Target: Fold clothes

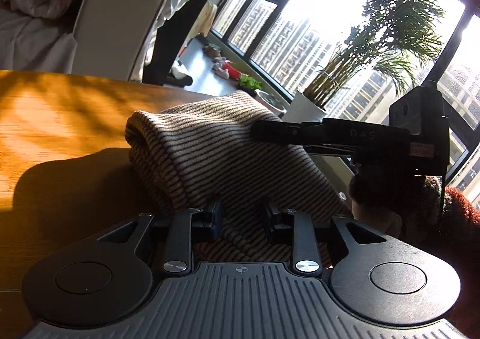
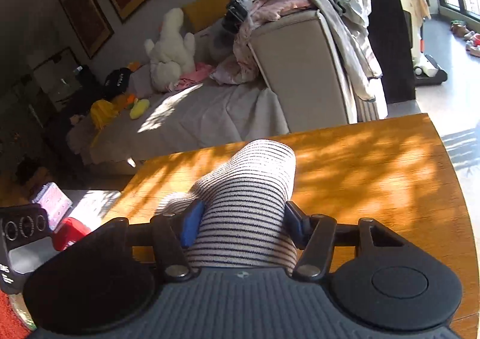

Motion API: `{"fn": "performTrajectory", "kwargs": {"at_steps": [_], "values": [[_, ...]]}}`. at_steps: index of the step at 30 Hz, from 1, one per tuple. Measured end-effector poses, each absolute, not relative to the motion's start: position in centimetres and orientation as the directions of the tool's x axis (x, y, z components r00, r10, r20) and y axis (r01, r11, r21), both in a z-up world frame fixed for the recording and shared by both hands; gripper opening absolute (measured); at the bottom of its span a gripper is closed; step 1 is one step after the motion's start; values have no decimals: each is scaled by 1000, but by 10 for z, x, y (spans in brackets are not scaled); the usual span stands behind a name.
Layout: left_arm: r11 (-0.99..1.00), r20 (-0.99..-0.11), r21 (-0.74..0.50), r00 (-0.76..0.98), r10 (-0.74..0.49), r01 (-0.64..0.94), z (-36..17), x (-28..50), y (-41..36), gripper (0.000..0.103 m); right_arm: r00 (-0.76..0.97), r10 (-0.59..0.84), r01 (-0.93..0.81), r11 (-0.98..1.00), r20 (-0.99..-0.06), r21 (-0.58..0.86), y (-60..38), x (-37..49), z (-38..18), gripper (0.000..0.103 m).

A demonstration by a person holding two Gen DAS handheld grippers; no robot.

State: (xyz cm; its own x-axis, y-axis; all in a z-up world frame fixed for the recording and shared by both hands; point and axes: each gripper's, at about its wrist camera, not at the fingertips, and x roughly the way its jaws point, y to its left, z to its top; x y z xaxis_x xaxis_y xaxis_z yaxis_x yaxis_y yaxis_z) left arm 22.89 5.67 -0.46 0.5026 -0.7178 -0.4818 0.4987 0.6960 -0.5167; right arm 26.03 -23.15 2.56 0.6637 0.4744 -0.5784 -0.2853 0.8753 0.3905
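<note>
A folded striped knit garment (image 1: 210, 153) rests on the wooden table (image 1: 60, 117). My left gripper (image 1: 241, 216) has its jaws closed on a thick fold at the garment's near edge. My right gripper (image 1: 270, 132) reaches in from the right over the garment's top. In the right wrist view the same striped garment (image 2: 249, 189) bulges up between the fingers of my right gripper (image 2: 244, 222), whose blue pads (image 2: 192, 225) press its sides. The garment's underside is hidden.
A beige sofa (image 2: 300, 69) piled with clothes (image 2: 300, 0) stands past the table's far edge (image 2: 330, 126). A potted palm (image 1: 375, 48) and large windows are on the right. A red object (image 2: 70, 234) sits left of the table.
</note>
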Motion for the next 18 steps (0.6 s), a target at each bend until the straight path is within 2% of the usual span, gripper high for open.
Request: {"fn": "performTrajectory", "kwargs": {"at_steps": [1, 2, 4, 5, 9, 12, 18], "values": [[699, -484, -519, 505, -715, 493, -4, 229, 55, 31, 666, 428, -247, 900, -611, 360, -233, 265, 17, 58], [704, -488, -514, 507, -710, 491, -3, 229, 53, 31, 663, 425, -234, 899, -616, 369, -237, 268, 8, 63], [720, -503, -478, 515, -694, 503, 0, 227, 48, 31, 665, 463, -202, 867, -586, 455, -248, 268, -1, 64], [724, -508, -467, 516, -690, 508, 1, 226, 47, 31, 677, 456, -204, 870, -578, 449, -248, 264, 0, 64], [735, -519, -455, 521, -678, 503, 4, 226, 45, 31, 742, 378, -238, 921, -554, 309, -235, 240, 19, 67], [739, -523, -448, 523, -673, 504, 5, 227, 44, 31, 781, 346, -276, 938, -519, 210, -229, 211, 33, 76], [739, -521, -448, 524, -673, 503, 5, 228, 43, 31, 789, 400, -427, 903, -466, 52, -209, 141, 40, 74]]}}
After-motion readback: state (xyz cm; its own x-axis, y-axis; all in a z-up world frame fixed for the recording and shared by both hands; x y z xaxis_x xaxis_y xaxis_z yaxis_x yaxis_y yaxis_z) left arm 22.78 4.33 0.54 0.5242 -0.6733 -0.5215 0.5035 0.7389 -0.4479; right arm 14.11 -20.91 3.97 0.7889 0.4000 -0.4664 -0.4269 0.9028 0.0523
